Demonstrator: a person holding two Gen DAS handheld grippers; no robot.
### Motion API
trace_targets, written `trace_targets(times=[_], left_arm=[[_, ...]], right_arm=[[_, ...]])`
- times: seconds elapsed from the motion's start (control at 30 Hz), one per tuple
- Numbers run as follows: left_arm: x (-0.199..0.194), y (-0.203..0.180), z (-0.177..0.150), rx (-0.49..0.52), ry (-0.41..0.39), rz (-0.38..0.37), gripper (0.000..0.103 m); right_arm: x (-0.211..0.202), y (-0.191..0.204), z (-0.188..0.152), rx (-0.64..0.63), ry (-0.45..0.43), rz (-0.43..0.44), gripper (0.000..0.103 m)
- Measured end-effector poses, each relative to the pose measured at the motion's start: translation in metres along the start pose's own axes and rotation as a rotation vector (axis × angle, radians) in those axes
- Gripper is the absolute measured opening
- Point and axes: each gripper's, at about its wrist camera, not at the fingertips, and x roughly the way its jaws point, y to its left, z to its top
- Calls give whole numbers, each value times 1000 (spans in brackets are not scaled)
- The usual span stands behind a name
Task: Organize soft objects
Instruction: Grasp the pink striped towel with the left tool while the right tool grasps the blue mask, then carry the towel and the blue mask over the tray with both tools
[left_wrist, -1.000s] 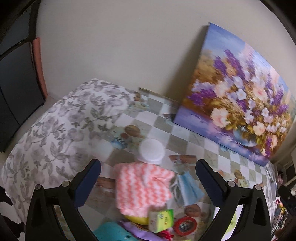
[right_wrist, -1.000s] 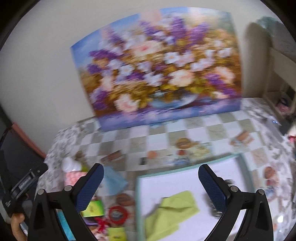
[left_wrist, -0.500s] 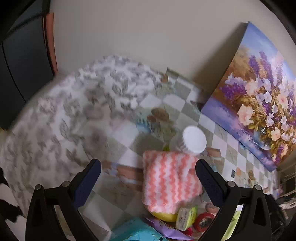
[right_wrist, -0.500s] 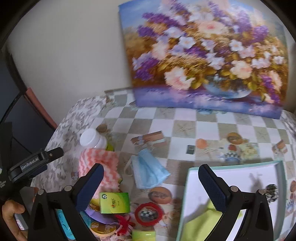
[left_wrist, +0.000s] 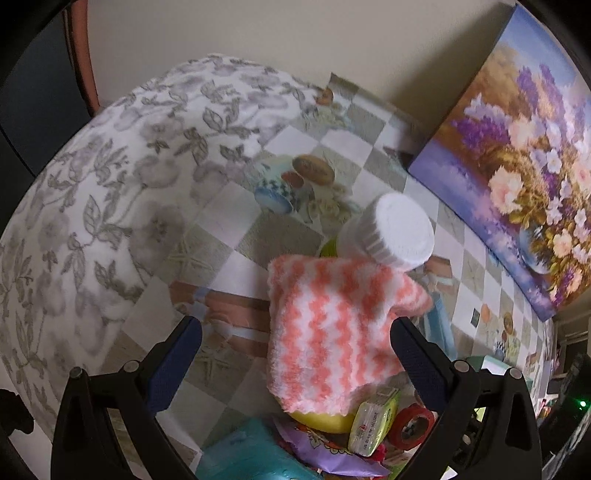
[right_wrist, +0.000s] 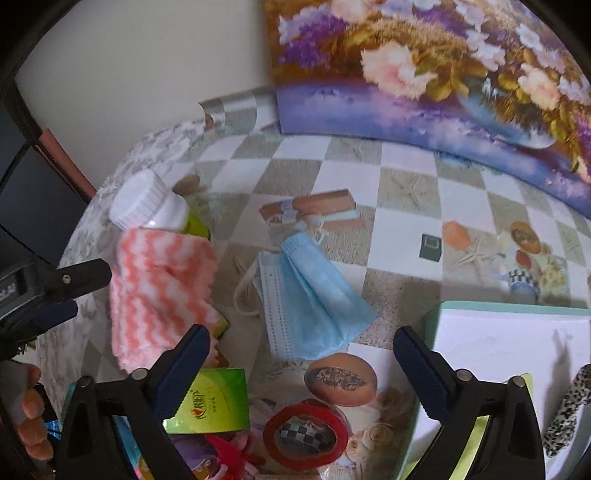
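Two grippers are seen over a table (right_wrist: 402, 147) covered with a checkered cloth, and both stand with jaws wide apart, holding nothing. One tray (right_wrist: 517, 314), white inside with a teal rim, lies at the table's right edge; a leopard-print piece (right_wrist: 565, 410) and a yellow-green cloth (right_wrist: 476, 443) are seen in it, the cloth mostly hidden behind a finger of the right gripper (right_wrist: 301, 350).

Only the right wrist view shows the tray, a blue face mask (right_wrist: 310, 291) lying flat near the table's middle, and the person's hand (right_wrist: 29, 417) on the left gripper (left_wrist: 295, 343) at the frame's left. Only the left wrist view shows the grey floral cloth (left_wrist: 92, 206) spread over the table's left end. A flower painting (right_wrist: 443, 66) leans against the wall at the table's far edge and is shown in both.

The towel (left_wrist: 332, 332), fluffy with pink and white zigzag stripes, is draped over something yellow near the left end, partly between the left gripper's fingers and touched by neither. A bottle (left_wrist: 388, 236) with a white ribbed cap stands just behind it, touching it. A green box (right_wrist: 210, 402), a red tape roll (right_wrist: 306, 432) and purple packaging (left_wrist: 325, 450) are crowded at the near edge beside the towel.
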Motion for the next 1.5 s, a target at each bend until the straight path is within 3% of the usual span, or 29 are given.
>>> trace_targets(times=[0.4, 0.53, 0.83, 0.9, 1.2, 1.5], left_arm=[[20, -3, -2, 12, 41, 13, 101], [25, -4, -3, 18, 56, 11, 94], [31, -6, -5, 12, 85, -43, 64], [32, -8, -6, 12, 89, -57, 52], [28, -6, -5, 1, 67, -87, 19], [1, -5, -3, 9, 5, -103, 14]], right_arm=[[23, -3, -2, 26, 26, -11, 84], [30, -4, -4, 30, 45, -8, 62], [30, -1, -6, 13, 43, 17, 18], [30, 0, -6, 10, 41, 19, 17], [19, 2, -3, 2, 17, 26, 14], [-16, -3, 8, 11, -59, 25, 13]])
